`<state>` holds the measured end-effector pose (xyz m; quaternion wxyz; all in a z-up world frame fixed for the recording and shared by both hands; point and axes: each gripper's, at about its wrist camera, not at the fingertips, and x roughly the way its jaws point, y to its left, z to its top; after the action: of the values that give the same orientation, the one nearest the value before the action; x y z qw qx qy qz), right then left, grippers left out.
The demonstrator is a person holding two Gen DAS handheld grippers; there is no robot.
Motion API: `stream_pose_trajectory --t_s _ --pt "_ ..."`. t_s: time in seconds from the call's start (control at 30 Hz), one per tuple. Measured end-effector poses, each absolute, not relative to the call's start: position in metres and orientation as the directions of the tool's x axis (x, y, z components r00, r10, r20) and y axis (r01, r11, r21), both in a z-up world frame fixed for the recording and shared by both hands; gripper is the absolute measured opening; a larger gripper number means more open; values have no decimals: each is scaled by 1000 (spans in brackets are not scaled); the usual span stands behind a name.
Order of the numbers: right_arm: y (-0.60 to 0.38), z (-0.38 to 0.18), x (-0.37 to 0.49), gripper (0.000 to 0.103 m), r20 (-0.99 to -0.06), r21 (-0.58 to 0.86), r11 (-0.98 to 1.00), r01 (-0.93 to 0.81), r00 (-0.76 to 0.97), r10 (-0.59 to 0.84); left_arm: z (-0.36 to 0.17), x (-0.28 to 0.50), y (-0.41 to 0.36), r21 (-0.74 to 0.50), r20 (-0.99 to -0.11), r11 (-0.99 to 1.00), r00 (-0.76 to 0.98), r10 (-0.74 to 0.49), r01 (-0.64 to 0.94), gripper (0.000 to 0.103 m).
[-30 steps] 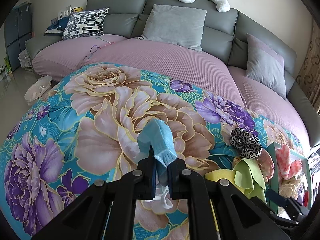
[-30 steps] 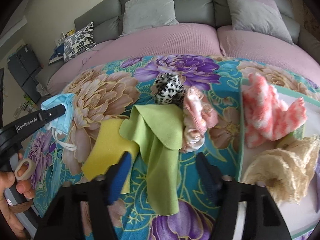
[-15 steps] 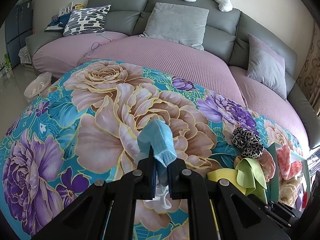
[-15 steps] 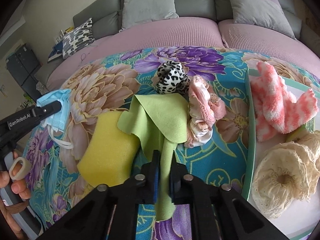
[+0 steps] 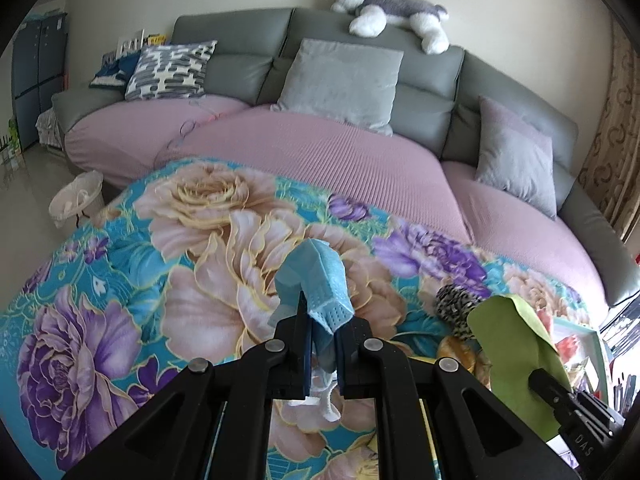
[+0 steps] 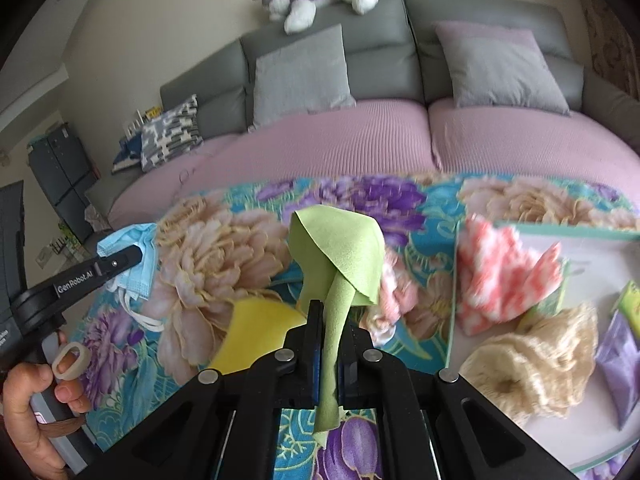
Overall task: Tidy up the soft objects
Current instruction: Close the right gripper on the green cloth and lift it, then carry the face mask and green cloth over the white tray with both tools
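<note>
My left gripper [image 5: 322, 330] is shut on a blue face mask [image 5: 316, 284] and holds it above the floral tablecloth [image 5: 120, 280]; it also shows in the right wrist view [image 6: 134, 256]. My right gripper [image 6: 330, 320] is shut on a green cloth [image 6: 344, 252], lifted off the table; the cloth also shows in the left wrist view [image 5: 516, 344]. A yellow sponge cloth [image 6: 256, 332], a leopard scrunchie [image 5: 454, 308] and a pink scrunchie [image 6: 394, 288] lie on the table. The tray [image 6: 592, 236] at the right holds a pink-white fluffy cloth [image 6: 504, 280] and a cream lace scrunchie [image 6: 532, 364].
A grey sofa with pink covers [image 5: 320, 152] curves behind the table, with cushions [image 5: 340, 80] and a plush dog [image 5: 388, 12] on top. A white bin [image 5: 76, 200] stands on the floor at the left. A purple packet [image 6: 618, 360] lies in the tray.
My right gripper shut on the green cloth and lifted it off the table. My left gripper kept hold of the mask and rose slightly.
</note>
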<state>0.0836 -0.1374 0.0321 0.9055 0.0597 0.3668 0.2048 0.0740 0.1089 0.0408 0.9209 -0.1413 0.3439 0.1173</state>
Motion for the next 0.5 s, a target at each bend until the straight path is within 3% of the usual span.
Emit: stream_pose_trajectory --t_s 0.5 --pt "-196 79 62 5 -535 235 943 -235 779 328 77 67 63 -178 -588 967 808 43 -181 9"
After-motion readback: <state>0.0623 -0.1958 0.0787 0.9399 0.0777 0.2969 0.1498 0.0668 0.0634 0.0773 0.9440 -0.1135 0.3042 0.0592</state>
